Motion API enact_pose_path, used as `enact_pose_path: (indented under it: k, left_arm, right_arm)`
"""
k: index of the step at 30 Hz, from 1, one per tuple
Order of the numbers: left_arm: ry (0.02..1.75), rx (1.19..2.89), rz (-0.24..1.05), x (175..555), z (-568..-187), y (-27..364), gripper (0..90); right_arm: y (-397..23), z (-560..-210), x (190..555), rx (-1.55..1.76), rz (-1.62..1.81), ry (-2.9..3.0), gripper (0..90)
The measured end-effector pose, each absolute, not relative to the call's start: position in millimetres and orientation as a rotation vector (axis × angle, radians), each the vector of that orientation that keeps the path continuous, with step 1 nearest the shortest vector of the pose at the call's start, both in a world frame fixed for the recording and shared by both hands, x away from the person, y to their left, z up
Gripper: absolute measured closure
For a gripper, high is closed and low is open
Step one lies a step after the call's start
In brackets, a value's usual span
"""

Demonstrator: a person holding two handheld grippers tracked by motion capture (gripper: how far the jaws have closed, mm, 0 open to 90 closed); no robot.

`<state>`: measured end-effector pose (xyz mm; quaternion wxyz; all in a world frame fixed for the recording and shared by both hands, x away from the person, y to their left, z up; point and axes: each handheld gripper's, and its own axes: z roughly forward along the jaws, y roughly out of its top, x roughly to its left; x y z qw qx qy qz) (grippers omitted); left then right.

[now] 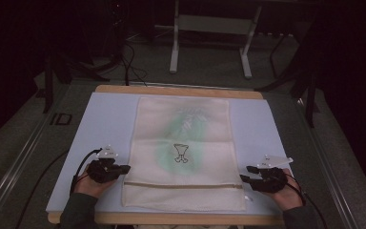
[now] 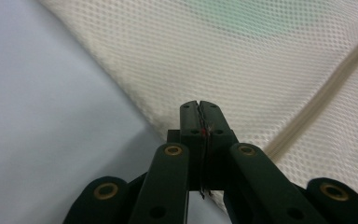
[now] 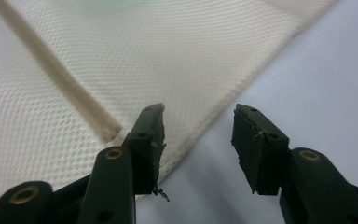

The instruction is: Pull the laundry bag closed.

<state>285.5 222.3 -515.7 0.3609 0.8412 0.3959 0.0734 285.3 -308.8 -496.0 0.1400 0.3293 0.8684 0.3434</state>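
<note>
Cream mesh bag, flat, zipped, green garment inside

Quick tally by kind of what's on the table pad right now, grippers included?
Mesh laundry bag: 1
Zipper across the bag: 1
Grippers: 2, left gripper shut at the bag's edge, right gripper open beside the other edge
Pale blue pad: 1
Total: 5

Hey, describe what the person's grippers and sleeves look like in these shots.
Both the left gripper and the right gripper are black two-jaw tools with brass-coloured rivets on their linkage arms. Each carries a pale grey three-cornered plate on top and trails a black cable. The person wears dark green sleeves.
</note>
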Motion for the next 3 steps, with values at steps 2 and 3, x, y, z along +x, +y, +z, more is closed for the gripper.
enact_pose_path:
  k: [2, 3]
  left_arm:
    - [1.036, 2.158, 0.211, 286.6, -515.4, 223.9, 87.0]
    - [1.046, 2.151, 0.222, 287.2, -515.3, 224.9, 85.9]
  right_arm:
    - [-311.8, -499.4, 287.6, 0.995, 1.006, 2.485, 52.7]
    - [-312.3, -501.0, 288.6, 1.009, 1.004, 2.475, 52.0]
